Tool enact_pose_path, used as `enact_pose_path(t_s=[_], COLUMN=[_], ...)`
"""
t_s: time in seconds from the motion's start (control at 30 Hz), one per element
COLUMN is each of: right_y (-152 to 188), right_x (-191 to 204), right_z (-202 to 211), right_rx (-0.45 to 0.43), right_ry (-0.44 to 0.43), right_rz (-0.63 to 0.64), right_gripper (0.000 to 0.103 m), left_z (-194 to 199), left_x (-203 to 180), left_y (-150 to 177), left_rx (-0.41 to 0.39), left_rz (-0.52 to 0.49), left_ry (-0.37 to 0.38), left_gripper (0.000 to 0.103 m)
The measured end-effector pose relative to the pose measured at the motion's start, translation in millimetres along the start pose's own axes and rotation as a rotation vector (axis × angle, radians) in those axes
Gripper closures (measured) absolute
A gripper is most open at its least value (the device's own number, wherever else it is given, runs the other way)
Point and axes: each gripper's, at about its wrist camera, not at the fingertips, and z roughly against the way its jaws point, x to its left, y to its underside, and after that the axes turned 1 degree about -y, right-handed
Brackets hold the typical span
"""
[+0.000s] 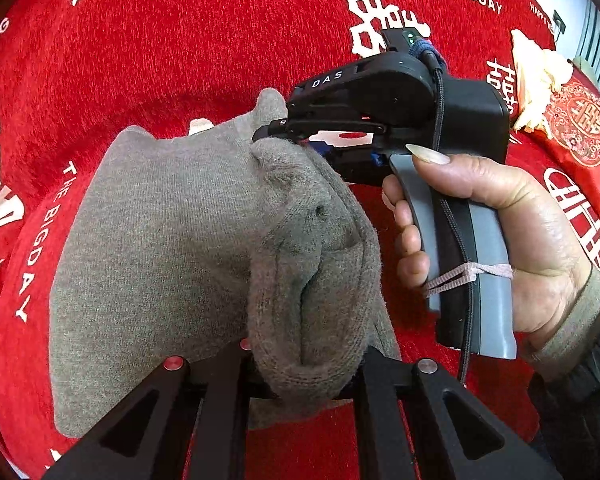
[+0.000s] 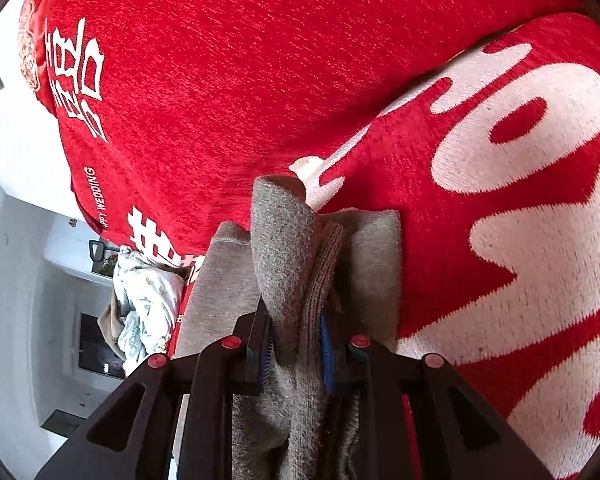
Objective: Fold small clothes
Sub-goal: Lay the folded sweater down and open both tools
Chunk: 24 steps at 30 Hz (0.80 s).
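Left wrist view: a grey knit garment (image 1: 160, 248) sags across the centre of the frame over a red bedspread (image 1: 180, 60) printed with white lettering. The left gripper (image 1: 300, 384), at bottom centre, is clamped on a bunched, ribbed edge of it. At centre right, a hand (image 1: 500, 240) holds the right gripper (image 1: 272, 138), which pinches another corner.

Right wrist view: the right gripper (image 2: 296, 344), at bottom centre, is clenched on thick folded layers of the garment (image 2: 284, 248), which hangs low in the frame.

The knit looks soft, light and limp; hems and corners appear the surest holds.
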Motion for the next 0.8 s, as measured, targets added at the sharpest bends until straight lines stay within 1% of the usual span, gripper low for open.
enact_pose_path(t_s=[0.03,0.1,0.13,0.17,0.2,0.23,0.27,0.3,0.33,0.37,0.4,0.43,0.47,0.5,0.53,0.6,0.63,0.67,0.7,0.77,0.8], right_y=[0,1,1,1,1,2,3,4,7,9,13,15,20,24,30,39,44,48,50,50,49], right_x=[1,3,3,4,5,5,8,11,18,25,36,42,53,62,74,89,94,96,95,86,77], right_z=[0,2,5,8,15,20,29,37,48,54,62,66,70,71,69,62,54,46,37,26,21], right_rx=[-0.002,-0.005,-0.007,-0.013,-0.026,-0.042,-0.066,-0.084,-0.111,-0.125,-0.138,-0.141,-0.141,-0.131,-0.105,-0.055,-0.022,0.012,0.038,0.048,0.034], right_ry=[0.006,0.033,0.046,0.068,0.103,0.119,0.138,0.150,0.162,0.162,0.150,0.135,0.108,0.082,0.049,-0.006,-0.038,-0.062,-0.068,-0.002,0.064], right_rz=[0.001,0.001,-0.005,-0.011,-0.020,-0.023,-0.021,-0.013,0.004,0.024,0.060,0.084,0.116,0.145,0.186,0.234,0.247,0.246,0.235,0.212,0.204], right_gripper=[0.081,0.077,0.071,0.060,0.053,0.042,0.041,0.040,0.040,0.039,0.037,0.031,0.027,0.027,0.027,0.027,0.026,0.024,0.024,0.024,0.024], left_z=[2,2,2,1,3,5,11,17,24,35,40,48,53,59,65,70,71,69,65,49,39], left_x=[-3,-5,-5,-2,0,2,7,11,16,23,26,33,39,50,61,79,87,99,107,123,130], left_y=[1,2,2,1,1,1,1,1,2,3,3,2,0,-1,-3,-6,-8,-11,-14,-20,-21], left_rx=[0.000,0.000,0.000,0.002,0.007,0.014,0.022,0.018,0.005,-0.019,-0.023,-0.028,-0.036,-0.048,-0.058,-0.061,-0.062,-0.065,-0.063,-0.038,-0.013], left_rz=[-0.003,-0.024,-0.036,-0.041,-0.041,-0.034,-0.007,0.013,0.037,0.059,0.064,0.071,0.080,0.107,0.144,0.187,0.206,0.226,0.228,0.226,0.230], left_ry=[-0.001,-0.012,-0.016,-0.014,0.003,0.043,0.099,0.124,0.143,0.153,0.157,0.166,0.169,0.169,0.183,0.220,0.212,0.162,0.108,0.016,-0.003], left_gripper=[0.093,0.093,0.093,0.089,0.070,0.045,0.035,0.022,0.021,0.021,0.021,0.021,0.021,0.021,0.021,0.021,0.021,0.021,0.021,0.021,0.021])
